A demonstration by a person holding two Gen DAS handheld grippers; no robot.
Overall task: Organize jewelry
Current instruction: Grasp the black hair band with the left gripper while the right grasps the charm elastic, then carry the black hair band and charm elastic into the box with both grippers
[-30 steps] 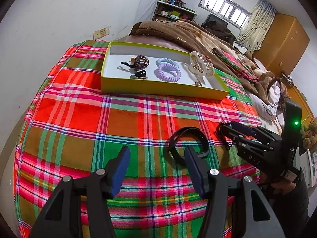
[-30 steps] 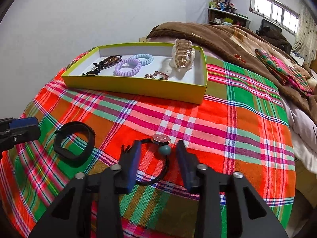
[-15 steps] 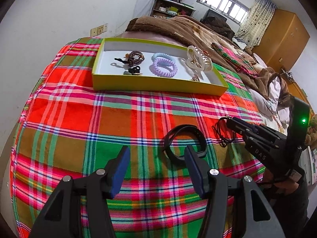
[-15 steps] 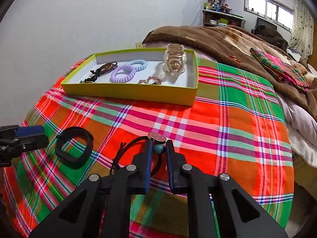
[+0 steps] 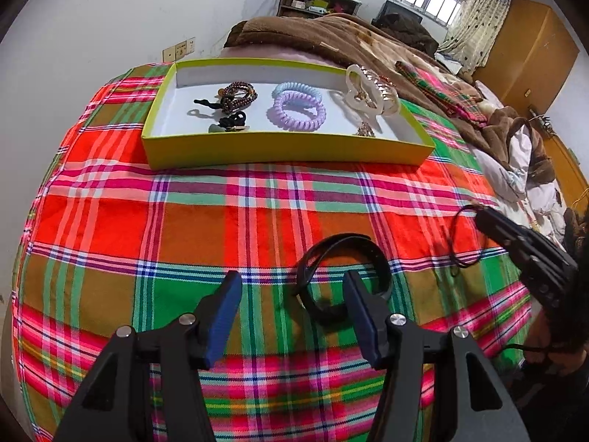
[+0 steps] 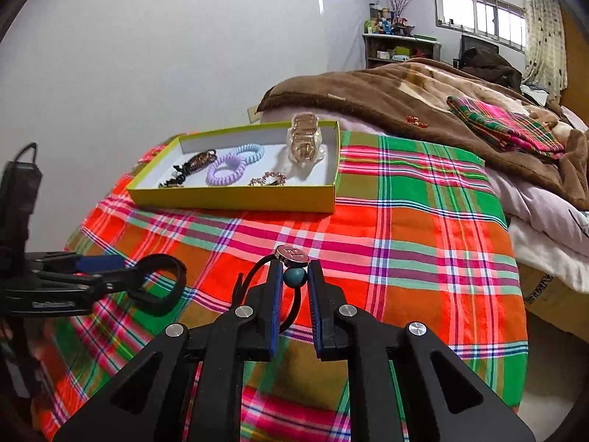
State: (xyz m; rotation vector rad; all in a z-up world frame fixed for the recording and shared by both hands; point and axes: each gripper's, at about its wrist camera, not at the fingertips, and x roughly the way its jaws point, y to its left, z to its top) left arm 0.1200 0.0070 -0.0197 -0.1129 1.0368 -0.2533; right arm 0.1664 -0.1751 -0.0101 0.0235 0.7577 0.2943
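Note:
My right gripper (image 6: 294, 272) is shut on a black hair tie (image 6: 292, 252) with a teal bead and a round charm. Its cord loop (image 5: 453, 239) hangs from the right gripper (image 5: 515, 237) just over the plaid cloth. A black band bracelet (image 5: 349, 236) lies on the cloth. My left gripper (image 5: 291, 280) stands open over it, its right finger in front of the band's loop. From the right wrist, the left gripper (image 6: 121, 274) reaches into that band (image 6: 173, 263). I cannot tell whether it touches.
A yellow-green tray (image 5: 287, 147) at the far side of the plaid cloth (image 5: 110, 228) holds purple and blue spiral ties (image 5: 296, 108), a beaded bracelet, a black tie, a clear claw clip (image 5: 368, 92) and a small chain. Brown blankets (image 6: 405, 88) lie beyond.
My right gripper closed on the hair tie's bead and raised it slightly off the cloth. My left gripper moved closer to the black band, still open.

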